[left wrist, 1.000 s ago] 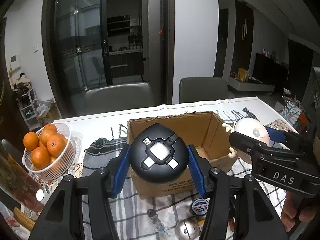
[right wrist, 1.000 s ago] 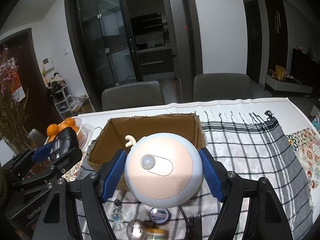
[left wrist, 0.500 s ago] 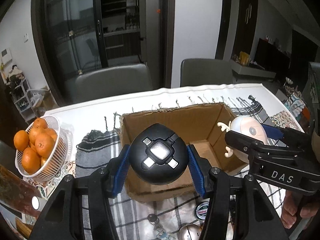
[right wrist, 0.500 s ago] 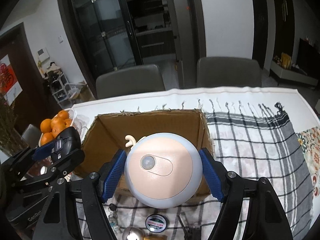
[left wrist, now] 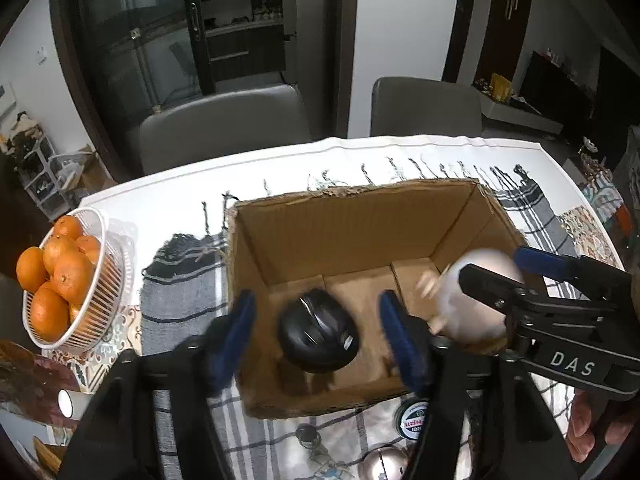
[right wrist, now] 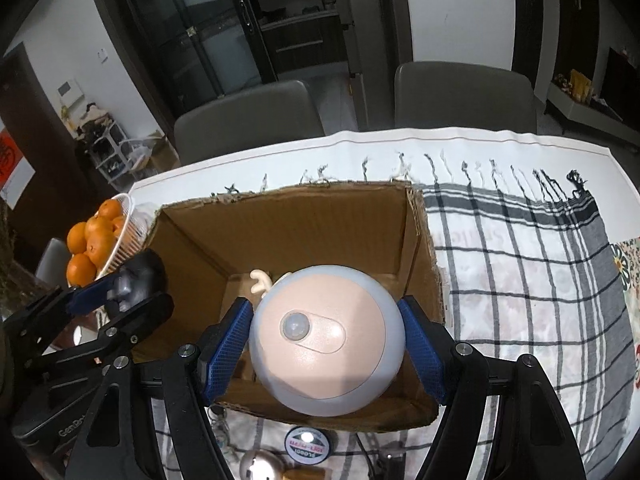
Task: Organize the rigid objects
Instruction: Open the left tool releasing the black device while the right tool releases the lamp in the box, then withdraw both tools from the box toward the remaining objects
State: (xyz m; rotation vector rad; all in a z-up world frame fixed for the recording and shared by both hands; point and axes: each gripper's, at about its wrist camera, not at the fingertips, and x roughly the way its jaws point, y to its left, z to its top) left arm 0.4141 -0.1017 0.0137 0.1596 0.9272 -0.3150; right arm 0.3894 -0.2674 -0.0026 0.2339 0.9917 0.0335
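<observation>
Black dome gadget [left wrist: 318, 330] free inside cardboard box [left wrist: 360, 224], lower centre of left view.
Left tongs [left wrist: 316, 338] opening, pads clear of it on both sides. Right tongs [right wrist: 326, 346] clamped on the white-and-peach round lamp [right wrist: 326, 340] over the box, centre of right view. Orange basket [left wrist: 94, 280] at left on the surface.

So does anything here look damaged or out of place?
Only small things. The cardboard box has a ragged, torn top edge along its far wall. The black dome-shaped gadget sits loose in the box between the left gripper's opening jaws, blurred as if just dropped. Nothing looks spilled.
</observation>
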